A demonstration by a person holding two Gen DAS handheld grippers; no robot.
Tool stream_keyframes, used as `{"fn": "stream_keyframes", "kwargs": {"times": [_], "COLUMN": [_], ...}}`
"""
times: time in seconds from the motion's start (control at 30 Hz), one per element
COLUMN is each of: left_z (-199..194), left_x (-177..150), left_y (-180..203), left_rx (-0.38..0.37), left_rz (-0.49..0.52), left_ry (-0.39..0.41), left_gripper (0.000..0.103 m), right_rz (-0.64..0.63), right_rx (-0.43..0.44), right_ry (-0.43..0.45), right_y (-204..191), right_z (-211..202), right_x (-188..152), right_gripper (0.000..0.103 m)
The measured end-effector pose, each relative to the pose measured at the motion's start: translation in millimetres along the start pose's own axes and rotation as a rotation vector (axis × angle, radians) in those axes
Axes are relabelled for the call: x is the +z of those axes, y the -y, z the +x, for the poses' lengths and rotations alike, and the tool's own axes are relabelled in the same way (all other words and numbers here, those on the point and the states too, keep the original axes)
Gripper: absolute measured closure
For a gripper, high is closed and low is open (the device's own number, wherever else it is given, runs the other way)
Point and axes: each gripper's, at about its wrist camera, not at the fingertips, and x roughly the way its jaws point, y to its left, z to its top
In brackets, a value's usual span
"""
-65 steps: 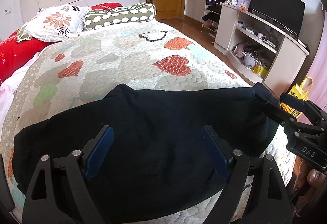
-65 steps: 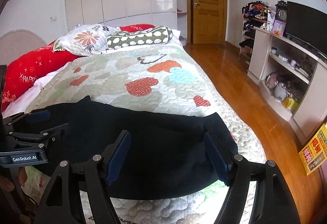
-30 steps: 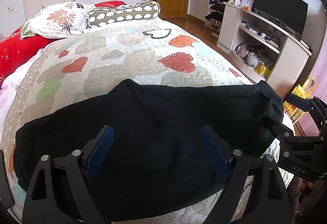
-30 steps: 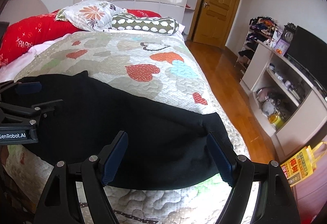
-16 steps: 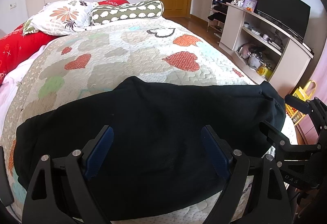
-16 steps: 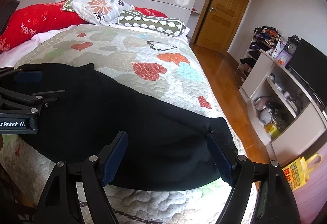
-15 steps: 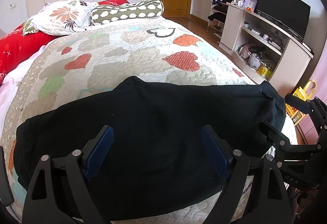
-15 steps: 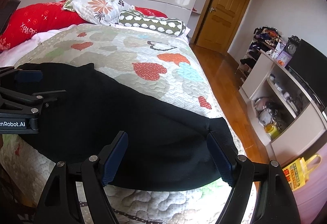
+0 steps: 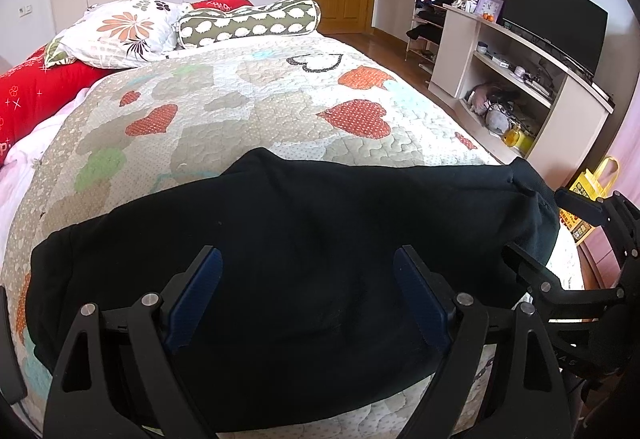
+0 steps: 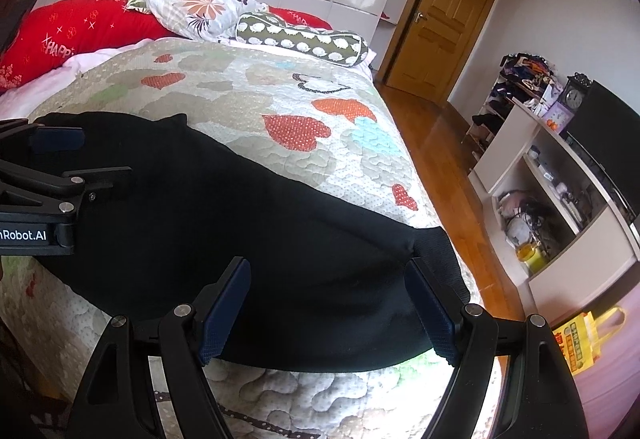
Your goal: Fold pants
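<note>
Pants (image 9: 304, 259), black, lie across the foot of the quilted bed (image 9: 256, 111). Left gripper (image 9: 308, 299) and right gripper (image 10: 328, 307) hover above them, jaws wide, empty. A clean fold likely needs both pinching matching edges evenly.

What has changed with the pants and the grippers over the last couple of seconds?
The right gripper let go of the waistband end of the black pants, drew back and rolled, tilting its view. The pants stayed spread across the foot of the bed; the left gripper stayed open above them.
</note>
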Motion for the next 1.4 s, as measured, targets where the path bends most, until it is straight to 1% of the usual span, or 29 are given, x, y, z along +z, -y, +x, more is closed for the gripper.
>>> {"fn": "stream_keyframes", "kwargs": {"times": [0.13,0.23,0.3,0.33,0.4,0.47,0.53,0.57,0.63,0.67,0.8,0.87,0.9,1.0,1.07,1.1,1.17,1.2,1.27,1.3,1.33,1.4], "left_z": [0,1,2,2,4,12,24,32,45,55,85,98,106,130,144,150,151,151,150,150,147,142], "left_x": [0,0,3,6,16,26,40,47,57,63,76,79,80,84,84,83,81,80,79,79,80,85], "left_y": [0,0,1,2,6,15,28,36,52,64,106,122,131,155,165,170,176,180,183,181,179,170], "left_rx": [0.001,-0.003,-0.015,-0.031,-0.08,-0.129,-0.235,-0.28,-0.328,-0.375,-0.437,-0.456,-0.459,-0.42,-0.398,-0.385,-0.373,-0.365,-0.365,-0.372,-0.392,-0.435], "left_rz": [-0.001,0.001,0.005,0.008,0.018,0.043,0.064,0.072,0.099,0.122,0.21,0.239,0.256,0.298,0.304,0.31,0.334,0.351,0.364,0.362,0.352,0.313], "left_ry": [-0.001,-0.003,-0.009,-0.011,-0.01,-0.044,-0.088,-0.107,-0.143,-0.165,-0.223,-0.25,-0.264,-0.289,-0.322,-0.331,-0.302,-0.287,-0.273,-0.27,-0.266,-0.266], "left_gripper": [0.015,0.015,0.015,0.015,0.015,0.015,0.015,0.015,0.015,0.015,0.015,0.015,0.015,0.015,0.015,0.015,0.015,0.014,0.015,0.021,0.027,0.056], "right_rz": [-0.004,0.006,0.048,0.09,0.22,0.341,0.442,0.477,0.536,0.553,0.596,0.605,0.62,0.65,0.643,0.645,0.648,0.654,0.686,0.704,0.717,0.702], "right_rx": [-0.002,0.019,0.03,0.053,0.109,0.171,0.224,0.239,0.283,0.299,0.343,0.345,0.36,0.404,0.425,0.432,0.448,0.455,0.503,0.549,0.592,0.597], "right_ry": [-0.002,-0.006,-0.009,-0.017,-0.048,-0.066,-0.087,-0.093,-0.103,-0.108,-0.118,-0.111,-0.098,-0.068,-0.048,-0.038,-0.016,-0.007,0.01,0.018,0.018,0.031], "right_y": [0,5,20,31,59,85,106,114,127,130,137,141,144,150,150,150,150,151,152,153,153,150], "right_z": [0,2,2,3,6,10,14,17,23,25,37,42,44,53,57,61,70,73,77,77,76,68], "right_x": [0,-3,-8,-11,-21,-32,-45,-50,-58,-62,-72,-73,-74,-75,-73,-73,-73,-73,-74,-74,-73,-66], "right_gripper": [0.022,0.022,0.022,0.022,0.022,0.022,0.022,0.022,0.022,0.022,0.022,0.022,0.02,0.02,0.02,0.023,0.035,0.044,0.055,0.07,0.077,0.079]}}
